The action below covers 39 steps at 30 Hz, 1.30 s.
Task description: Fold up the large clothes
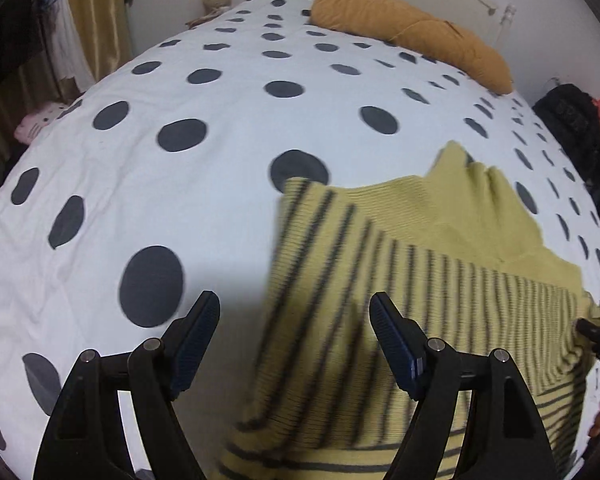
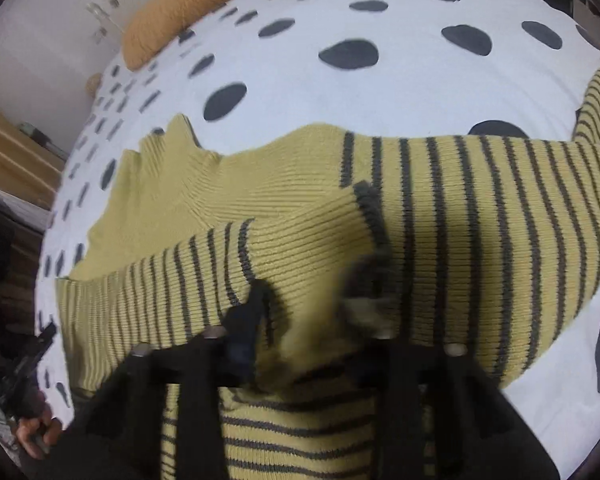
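Observation:
A yellow knit sweater with thin grey stripes (image 1: 380, 300) lies on the polka-dot bedspread (image 1: 160, 168). In the left wrist view its sleeve runs down between my fingers. My left gripper (image 1: 296, 344) is open, hovering over the sweater's left edge, holding nothing. In the right wrist view the sweater (image 2: 440, 240) spreads across the bed (image 2: 380, 92), one fold bunched up in front. My right gripper (image 2: 316, 316) sits low in that fold, its jaws apart with cloth between and around them; the fingertips are blurred.
An orange pillow (image 1: 412, 28) lies at the head of the bed; it also shows in the right wrist view (image 2: 188, 4). Yellow curtains (image 1: 92, 8) and hanging cloth stand at the left. Dark clutter (image 1: 572, 120) sits past the bed's right edge.

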Tool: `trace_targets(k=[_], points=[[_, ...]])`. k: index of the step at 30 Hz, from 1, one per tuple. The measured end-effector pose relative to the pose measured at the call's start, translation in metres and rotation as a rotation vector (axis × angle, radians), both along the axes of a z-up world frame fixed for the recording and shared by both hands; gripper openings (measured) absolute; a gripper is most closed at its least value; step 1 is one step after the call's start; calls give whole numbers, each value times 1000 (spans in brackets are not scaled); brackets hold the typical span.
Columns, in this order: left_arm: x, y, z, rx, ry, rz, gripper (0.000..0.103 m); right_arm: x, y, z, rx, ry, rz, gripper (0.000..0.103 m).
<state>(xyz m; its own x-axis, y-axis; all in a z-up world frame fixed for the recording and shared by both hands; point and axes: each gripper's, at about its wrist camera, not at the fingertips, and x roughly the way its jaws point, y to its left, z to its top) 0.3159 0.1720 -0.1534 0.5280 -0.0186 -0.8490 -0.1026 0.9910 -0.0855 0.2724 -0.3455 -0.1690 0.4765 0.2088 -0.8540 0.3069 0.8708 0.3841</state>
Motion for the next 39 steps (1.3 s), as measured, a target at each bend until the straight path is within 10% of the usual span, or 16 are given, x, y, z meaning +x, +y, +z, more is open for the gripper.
trace_targets(k=[9, 15, 18, 21, 31, 34, 39], points=[[48, -6, -5, -39, -25, -58, 82, -26, -35, 1, -27, -9, -62, 21], [98, -24, -53, -159, 162, -188, 81, -25, -16, 8, -64, -3, -14, 31], [99, -17, -52, -150, 134, -148, 16, -32, -19, 2, -21, 6, -7, 40], [93, 16, -37, -294, 53, -60, 13, -37, -18, 8, 6, -19, -6, 40], [102, 4, -62, -174, 120, -55, 18, -21, -8, -13, 95, 22, -23, 60], [100, 7, -62, -188, 117, -57, 19, -17, -8, -17, 37, 44, 7, 32], [98, 13, -57, -206, 128, -50, 22, -32, -29, -16, -91, 74, -14, 18]])
